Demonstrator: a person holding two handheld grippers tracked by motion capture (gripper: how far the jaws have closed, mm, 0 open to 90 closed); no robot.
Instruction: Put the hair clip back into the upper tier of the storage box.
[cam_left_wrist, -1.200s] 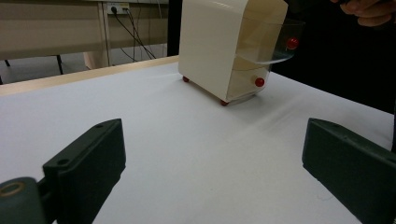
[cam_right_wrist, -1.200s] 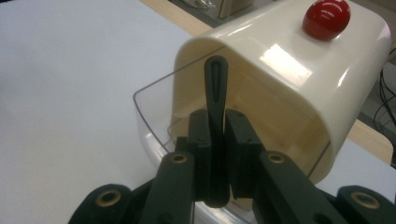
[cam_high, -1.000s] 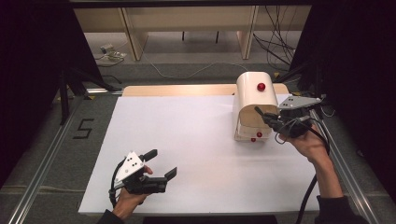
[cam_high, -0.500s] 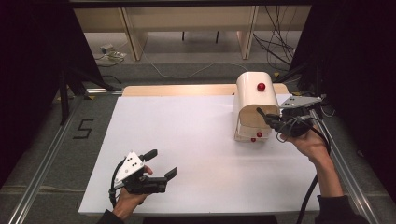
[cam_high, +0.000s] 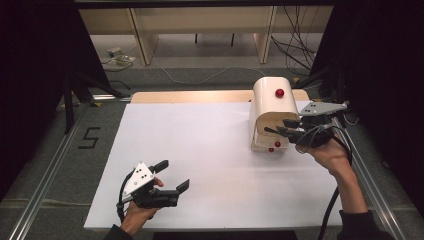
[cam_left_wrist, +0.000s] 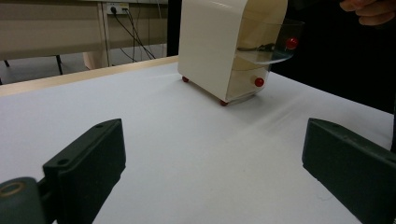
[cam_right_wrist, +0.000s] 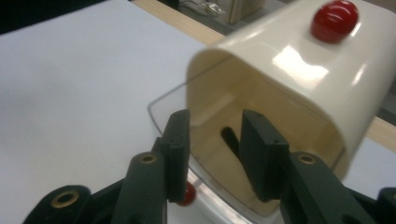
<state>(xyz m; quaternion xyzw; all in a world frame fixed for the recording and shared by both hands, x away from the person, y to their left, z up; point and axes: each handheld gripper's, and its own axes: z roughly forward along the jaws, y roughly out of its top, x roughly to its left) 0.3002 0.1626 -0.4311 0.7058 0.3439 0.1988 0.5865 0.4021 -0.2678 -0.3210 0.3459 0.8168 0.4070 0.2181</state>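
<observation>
One white table (cam_high: 200, 150) before dark room walls.

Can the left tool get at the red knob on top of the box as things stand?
Probably, with a long reach: the left tool sits open at the near edge, bare table lies between, and the top knob is uncovered. The right tool works lower, at the box's front.

The room was dark at both sides. Grey floor (cam_high: 165, 75) lay beyond the desk (cam_high: 200, 150) (white on top, with a wooden far edge), and cables (cam_high: 210, 77) trailed across it. Pale wooden furniture legs (cam_high: 142, 42) stood at the back. A "5" (cam_high: 90, 137) marked the floor left, beside a metal rail (cam_high: 47, 175).
</observation>
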